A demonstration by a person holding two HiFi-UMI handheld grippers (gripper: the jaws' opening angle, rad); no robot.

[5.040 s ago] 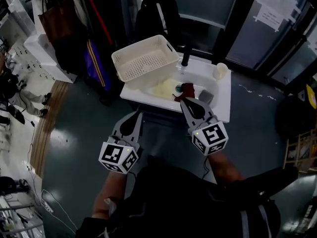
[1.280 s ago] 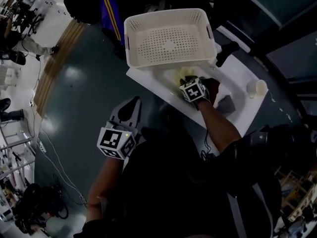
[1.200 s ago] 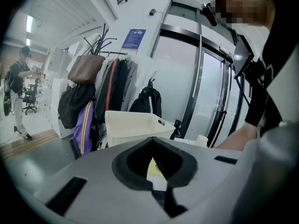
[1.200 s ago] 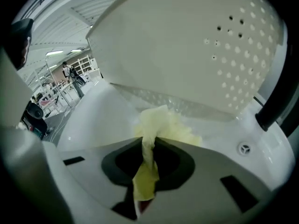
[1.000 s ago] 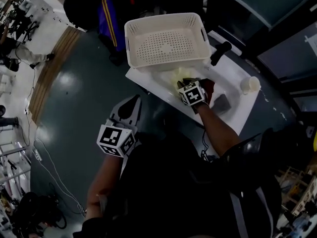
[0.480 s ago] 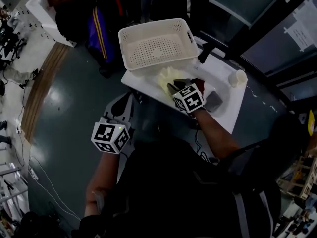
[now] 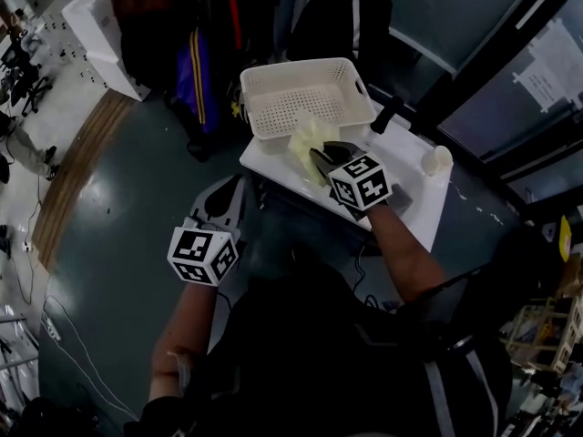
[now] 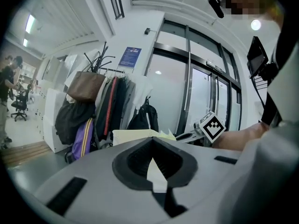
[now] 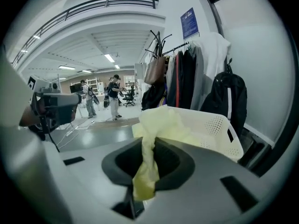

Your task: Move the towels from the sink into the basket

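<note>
Yellow cloth towel [image 7: 307, 137]: clamped in right gripper [image 7: 319, 156] jaws, hanging by white perforated plastic basket [image 7: 357, 69], above white sink [image 7: 273, 164].
Left gripper [image 7: 225, 200]: jaws together, empty.
Advice: carry the towel clear of the basket's rim before releasing.

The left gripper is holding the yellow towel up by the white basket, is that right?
Not quite: it is the right gripper that holds the yellow towel up by the white basket. The right gripper view shows the towel pinched between its fingers. The left gripper holds nothing.
</note>
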